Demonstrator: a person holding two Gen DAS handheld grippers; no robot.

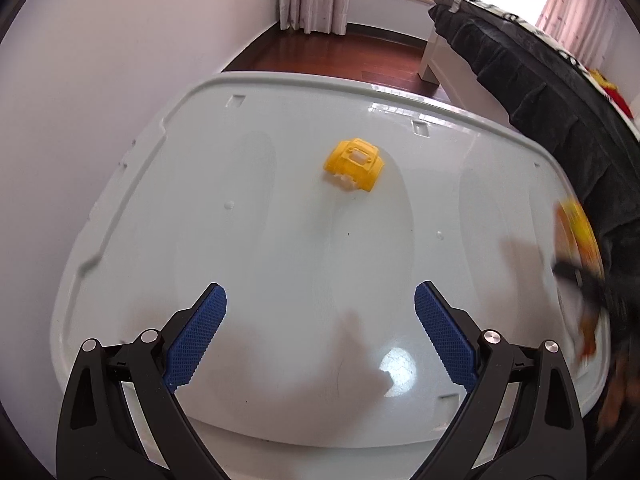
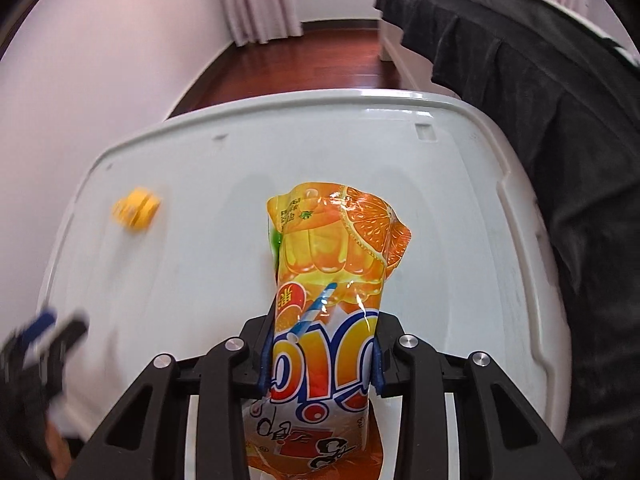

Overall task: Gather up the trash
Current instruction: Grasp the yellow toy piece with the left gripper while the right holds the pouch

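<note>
A white plastic worktop (image 1: pixel 280 264) stands on dark wood floor beside a bed with a black cover. The right gripper (image 2: pixel 320 354) has its fingers pinching an orange drink pouch (image 2: pixel 332 264), whose long axis runs forward along the fingers and past their tips. The left gripper (image 1: pixel 320 336) has its fingers spread, holding nothing; a yellow plastic piece (image 1: pixel 354 164) lies well ahead, between their lines.

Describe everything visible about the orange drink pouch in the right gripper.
The orange drink pouch is a glossy, crinkled plastic pack printed with orange slices, a striped straw and large red, white and blue lettering. It looks squeezed and flattened. The right gripper is shut on its middle, blue pads pressing both sides, and its top end juts forward above the white plastic lid. In the left wrist view it is only a blur at the right edge.
</note>
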